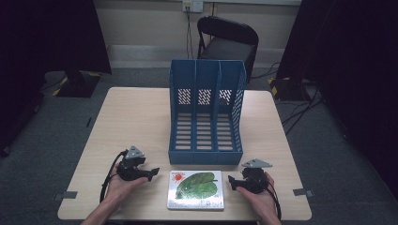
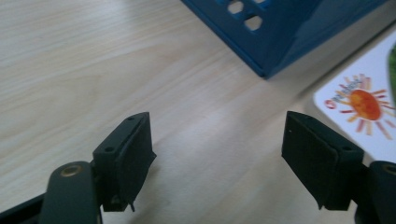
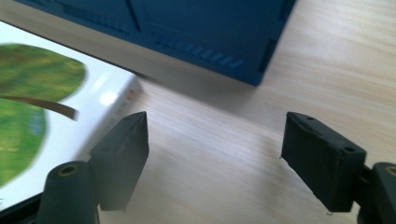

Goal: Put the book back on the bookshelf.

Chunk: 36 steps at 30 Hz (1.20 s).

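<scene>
On the desk (image 1: pixel 141 117), just before the blue file rack (image 1: pixel 206 112), a leaf-covered picture book (image 1: pixel 195 189) is flanked by the left gripper (image 1: pixel 155 172) and right gripper (image 1: pixel 231 181), fingers released, nothing grasped.

High view overhead; claw views close, low — sharing the book (image 1: pixel 195 190).

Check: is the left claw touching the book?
Apart. The left gripper view shows the left claw open over bare table, the book lying off beyond one side. The high view shows the same gap of tabletop between them.
</scene>
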Available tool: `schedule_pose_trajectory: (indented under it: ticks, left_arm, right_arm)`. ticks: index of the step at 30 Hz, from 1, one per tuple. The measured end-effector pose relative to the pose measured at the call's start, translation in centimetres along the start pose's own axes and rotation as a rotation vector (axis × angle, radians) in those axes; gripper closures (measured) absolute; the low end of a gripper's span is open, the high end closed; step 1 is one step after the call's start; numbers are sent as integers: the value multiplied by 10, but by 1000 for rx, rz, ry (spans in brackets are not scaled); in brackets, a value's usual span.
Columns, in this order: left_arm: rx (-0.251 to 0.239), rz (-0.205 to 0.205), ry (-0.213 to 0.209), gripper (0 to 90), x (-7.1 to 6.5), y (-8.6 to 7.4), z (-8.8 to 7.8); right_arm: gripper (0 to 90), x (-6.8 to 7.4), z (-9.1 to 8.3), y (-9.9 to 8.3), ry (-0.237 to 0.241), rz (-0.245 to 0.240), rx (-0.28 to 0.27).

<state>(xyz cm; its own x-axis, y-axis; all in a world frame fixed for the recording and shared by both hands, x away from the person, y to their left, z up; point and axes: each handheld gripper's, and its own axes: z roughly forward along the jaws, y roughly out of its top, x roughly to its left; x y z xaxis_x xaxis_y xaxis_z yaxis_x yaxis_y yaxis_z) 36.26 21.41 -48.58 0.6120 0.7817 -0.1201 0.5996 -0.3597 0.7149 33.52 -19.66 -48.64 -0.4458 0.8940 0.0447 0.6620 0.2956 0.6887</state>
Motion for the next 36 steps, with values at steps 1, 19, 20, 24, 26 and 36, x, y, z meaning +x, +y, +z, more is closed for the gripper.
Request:
schedule_pose_trajectory:
  ticks: [1,19,20,24,26,36]
  left_arm:
    - [-1,1,-10,271,-2,1,-1]
    - [50,53,-202,428,-45,8,12]
    - [53,53,-212,428,-46,8,14]
    - [50,25,-204,416,-47,7,17]
    - [58,23,-214,397,-46,7,20]
    - [73,33,-221,430,-50,8,25]
  right_arm:
    - [259,1,-2,1,7,2,-10]
    - [361,42,-11,-3,206,-112,-19]
    - [361,44,-9,-3,210,-120,-17]
    - [372,48,-4,-4,231,-136,7]
    - [381,48,-2,-4,248,-123,14]
    - [417,49,-6,-6,287,-153,42]
